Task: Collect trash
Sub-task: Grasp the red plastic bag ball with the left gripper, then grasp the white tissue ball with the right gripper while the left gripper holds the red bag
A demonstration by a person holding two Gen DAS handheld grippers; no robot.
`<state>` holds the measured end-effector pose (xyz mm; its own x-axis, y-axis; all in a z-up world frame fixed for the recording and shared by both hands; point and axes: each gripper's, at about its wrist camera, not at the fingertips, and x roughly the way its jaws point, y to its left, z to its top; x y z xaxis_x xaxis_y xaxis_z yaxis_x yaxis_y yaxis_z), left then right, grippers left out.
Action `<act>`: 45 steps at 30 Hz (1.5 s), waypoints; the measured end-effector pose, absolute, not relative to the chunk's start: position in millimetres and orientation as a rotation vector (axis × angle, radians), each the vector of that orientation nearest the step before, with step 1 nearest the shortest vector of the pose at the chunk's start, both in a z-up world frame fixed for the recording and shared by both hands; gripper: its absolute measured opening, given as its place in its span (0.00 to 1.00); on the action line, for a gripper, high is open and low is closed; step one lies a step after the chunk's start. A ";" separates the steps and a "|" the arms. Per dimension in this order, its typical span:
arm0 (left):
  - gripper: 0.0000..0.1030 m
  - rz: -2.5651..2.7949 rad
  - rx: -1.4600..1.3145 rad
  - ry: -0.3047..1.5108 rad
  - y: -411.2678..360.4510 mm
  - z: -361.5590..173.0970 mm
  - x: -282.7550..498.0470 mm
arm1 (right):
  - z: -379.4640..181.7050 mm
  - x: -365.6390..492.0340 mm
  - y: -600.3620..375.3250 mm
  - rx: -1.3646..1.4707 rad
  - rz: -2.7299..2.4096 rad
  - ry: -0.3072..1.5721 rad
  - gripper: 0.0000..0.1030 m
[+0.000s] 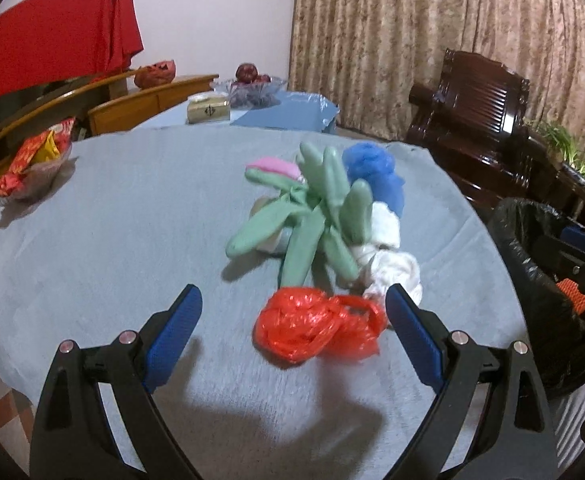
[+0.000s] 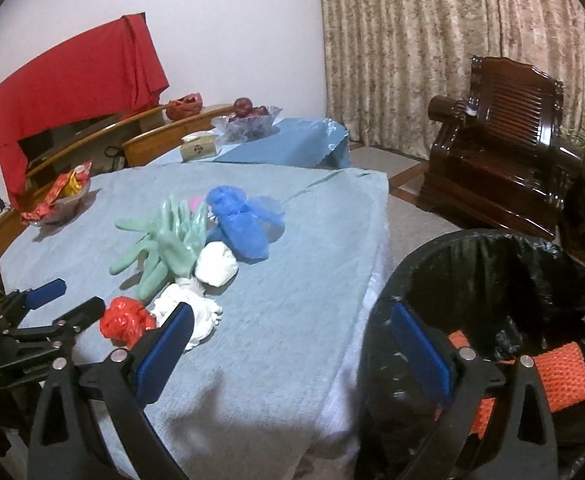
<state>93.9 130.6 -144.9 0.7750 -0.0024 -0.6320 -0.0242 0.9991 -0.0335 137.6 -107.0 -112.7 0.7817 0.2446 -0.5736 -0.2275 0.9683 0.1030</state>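
The counter (image 1: pixel 112 220), draped in a pale blue cloth, carries a loose heap of trash near its right side. Just off that edge stands the bin (image 2: pixel 492 264), lined with a black bag and holding something orange. In the heap lie green gloves (image 1: pixel 312 216), blue shoe covers (image 2: pixel 238 226), white wads (image 2: pixel 214 266) and a crumpled red bag (image 1: pixel 312 326). The left tool (image 1: pixel 294 318) is spread wide around the red bag, not touching it. The right tool (image 2: pixel 292 338) hangs wide and empty at the bin's rim.
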 end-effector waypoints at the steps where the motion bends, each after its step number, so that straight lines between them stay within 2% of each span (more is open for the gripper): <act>1: 0.88 0.012 -0.041 0.691 131.0 -148.9 94.8 | -114.6 138.9 -104.9 0.024 0.258 0.628 0.94; 14: 0.87 -0.014 -0.068 0.762 126.3 -180.0 114.1 | -122.3 151.7 -92.6 -0.017 0.285 0.640 0.94; 15: 0.85 -0.020 -0.073 0.768 125.6 -182.2 115.1 | -122.4 152.0 -92.1 -0.019 0.287 0.640 0.94; 17: 0.69 -0.041 -0.080 0.794 125.1 -187.0 117.1 | -122.8 153.1 -91.3 -0.019 0.289 0.643 0.94; 18: 0.68 -0.041 -0.082 0.801 125.3 -188.8 117.2 | -122.9 153.5 -90.9 -0.019 0.290 0.644 0.94; 20: 0.57 -0.040 -0.092 0.797 128.4 -189.5 115.3 | -122.0 153.2 -90.2 -0.021 0.293 0.644 0.94; 23: 0.51 -0.041 -0.101 0.794 133.4 -187.2 112.5 | -121.8 152.7 -87.3 -0.029 0.298 0.643 0.94; 29: 0.47 -0.031 -0.097 0.759 136.0 -174.8 103.9 | -120.6 151.1 -78.2 -0.033 0.312 0.640 0.94; 45: 0.47 0.071 -0.094 0.707 176.1 -154.3 90.2 | -144.5 167.1 -27.9 -0.017 0.352 0.676 0.94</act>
<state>90.2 176.1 -154.3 0.7579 0.0333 -0.6515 -0.0970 0.9934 -0.0620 167.1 -27.9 -144.5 0.7235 0.3133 -0.6151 -0.3242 0.9409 0.0979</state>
